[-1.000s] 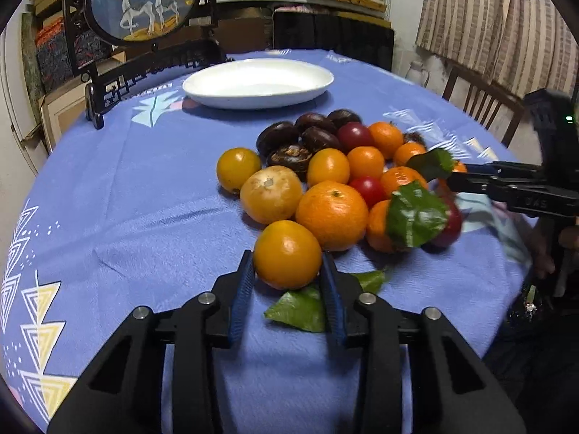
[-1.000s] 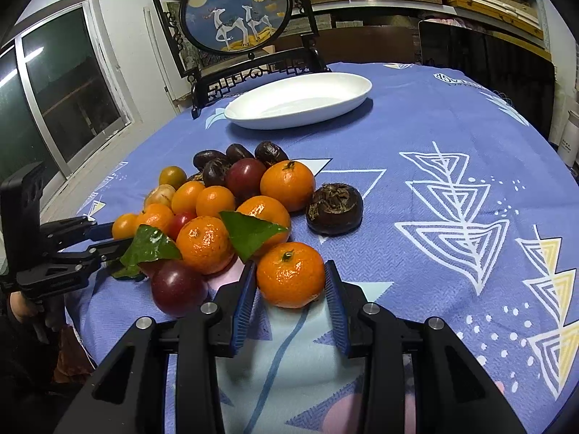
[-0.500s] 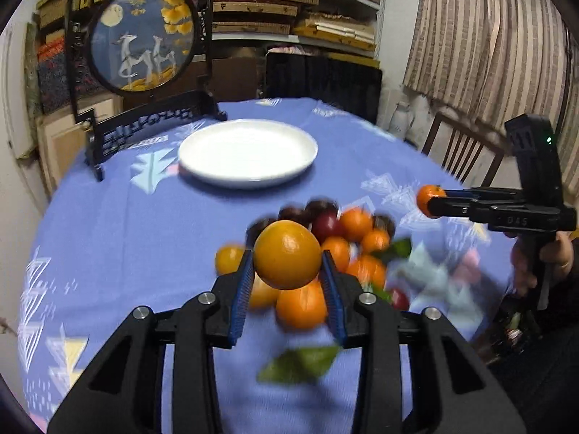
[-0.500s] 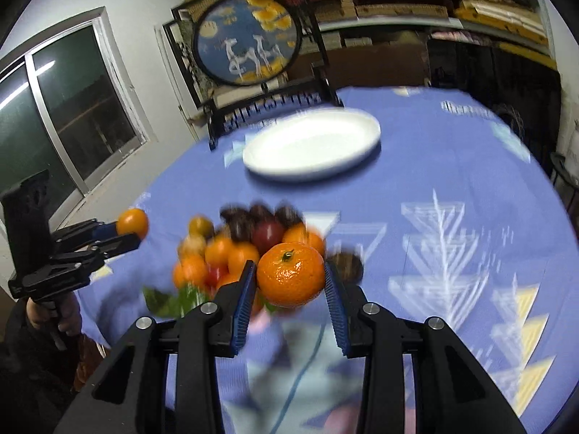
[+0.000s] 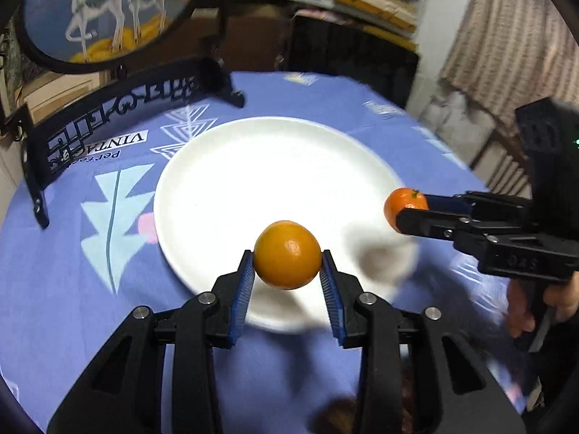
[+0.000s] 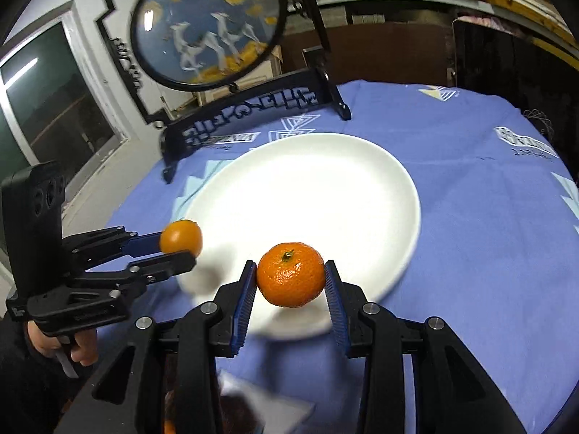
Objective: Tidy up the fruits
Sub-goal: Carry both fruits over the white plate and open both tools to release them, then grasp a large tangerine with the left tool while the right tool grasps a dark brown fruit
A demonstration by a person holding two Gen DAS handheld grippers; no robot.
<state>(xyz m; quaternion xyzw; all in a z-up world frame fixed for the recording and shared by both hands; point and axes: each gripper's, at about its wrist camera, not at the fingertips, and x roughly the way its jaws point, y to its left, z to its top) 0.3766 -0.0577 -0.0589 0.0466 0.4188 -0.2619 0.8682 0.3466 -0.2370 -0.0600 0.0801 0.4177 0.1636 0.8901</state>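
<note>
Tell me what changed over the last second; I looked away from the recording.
Both grippers lifted their fruit off the pile and carried it forward to the white round plate: the left gripper with the smooth yellow-orange fruit, the right gripper with the dimpled orange mandarin. Both grips unchanged; plate still bare.

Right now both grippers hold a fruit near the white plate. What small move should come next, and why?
Probably lower both grippers toward the plate before opening. The left gripper grips a smooth orange fruit above the near rim, and the right gripper grips a mandarin likewise; the plate holds nothing yet.
</note>
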